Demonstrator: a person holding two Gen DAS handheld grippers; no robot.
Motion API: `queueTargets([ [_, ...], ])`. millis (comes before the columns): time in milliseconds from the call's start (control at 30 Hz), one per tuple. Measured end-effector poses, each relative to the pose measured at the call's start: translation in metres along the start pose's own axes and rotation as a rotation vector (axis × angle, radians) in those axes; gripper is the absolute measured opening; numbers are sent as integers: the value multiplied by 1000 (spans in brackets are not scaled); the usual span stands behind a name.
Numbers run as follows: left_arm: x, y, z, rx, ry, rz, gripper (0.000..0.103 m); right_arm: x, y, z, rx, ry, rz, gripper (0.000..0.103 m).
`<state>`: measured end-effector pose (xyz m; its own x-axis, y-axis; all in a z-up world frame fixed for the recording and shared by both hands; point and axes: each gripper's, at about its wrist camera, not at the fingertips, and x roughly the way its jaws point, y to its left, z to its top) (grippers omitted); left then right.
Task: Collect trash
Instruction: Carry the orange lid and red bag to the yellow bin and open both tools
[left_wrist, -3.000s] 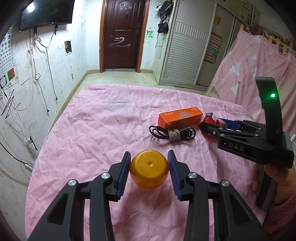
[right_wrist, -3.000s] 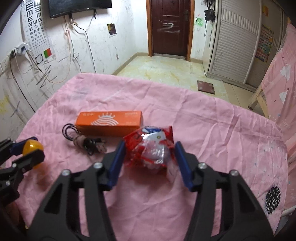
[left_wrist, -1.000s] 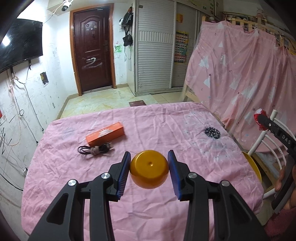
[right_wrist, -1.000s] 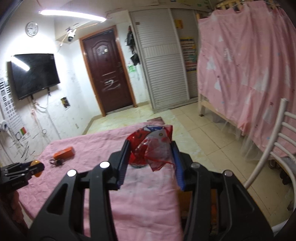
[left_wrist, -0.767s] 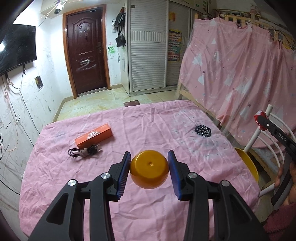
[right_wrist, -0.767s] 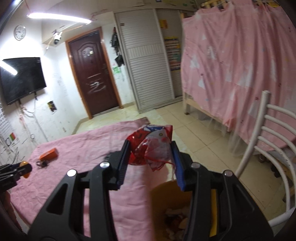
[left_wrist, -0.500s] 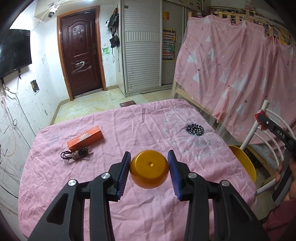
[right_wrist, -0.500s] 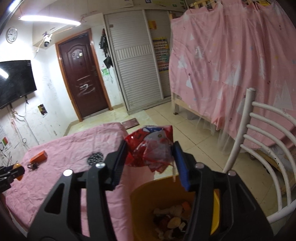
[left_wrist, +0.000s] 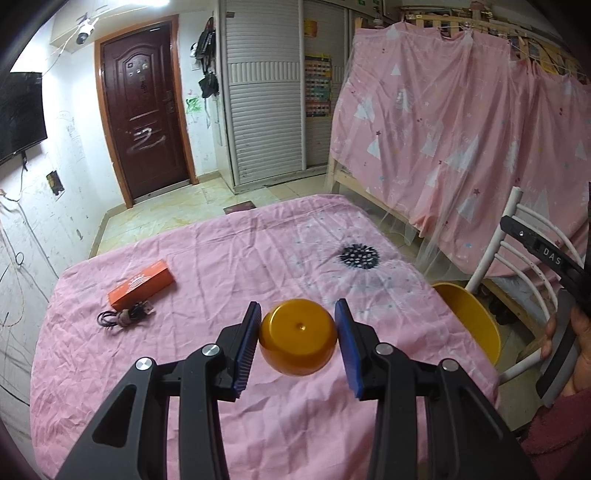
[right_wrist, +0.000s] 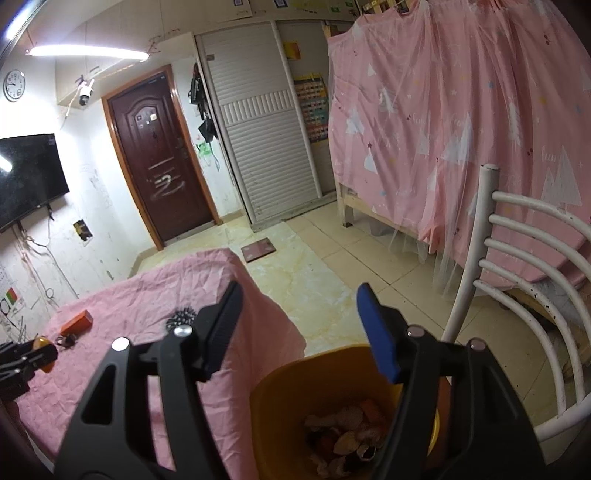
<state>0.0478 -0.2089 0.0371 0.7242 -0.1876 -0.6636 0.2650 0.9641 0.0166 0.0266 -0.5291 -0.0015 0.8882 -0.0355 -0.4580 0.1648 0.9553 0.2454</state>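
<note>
While the orange ball (left_wrist: 297, 342) sits pinched between the blue pads (left_wrist: 248, 347) of the left gripper (left_wrist: 297, 349), we hold it above the pink cloth (left_wrist: 207, 266) of the table, near the front edge. The pads press its two sides, so that tool is clamped on the ball. Out to the right, off the table's corner, we see the yellow bin (left_wrist: 469, 325) on the floor, beside a white chair (left_wrist: 517, 236).

Over at the bin (right_wrist: 295, 391) itself, the right gripper (right_wrist: 299, 314) hangs just above the rim, and its jaws have just been opening: they now stand well apart with nothing between them. Down inside we see scraps of trash (right_wrist: 347, 435), pale and reddish bits heaped at the bottom; we cannot pick out single pieces.

Back on the cloth, an orange box (left_wrist: 141, 284) lies far to the left, with a coiled black cable (left_wrist: 123, 316) just beside it on the near side. A dark spiky print (left_wrist: 358, 255) marks the cloth toward the right. Behind the table we see a brown door (left_wrist: 142, 133), a white shutter cupboard (left_wrist: 266, 103) and a pink curtain (left_wrist: 461, 140). At the right edge a hand (left_wrist: 576, 347) grips the other tool's handle.
</note>
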Motion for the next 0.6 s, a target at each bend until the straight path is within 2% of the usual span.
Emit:
queueTargets([
  [100,0,-10,4,2,-12,-25,34,-4,-4,1,11,-14,0,66],
  [300,4,-44,18,-2,-46,-153,34,-18,-15,5,47,-53,-1,67],
  [600,25,-104,29,27,-28,-303,34,-29,-31,10,105,-99,-8,68],
])
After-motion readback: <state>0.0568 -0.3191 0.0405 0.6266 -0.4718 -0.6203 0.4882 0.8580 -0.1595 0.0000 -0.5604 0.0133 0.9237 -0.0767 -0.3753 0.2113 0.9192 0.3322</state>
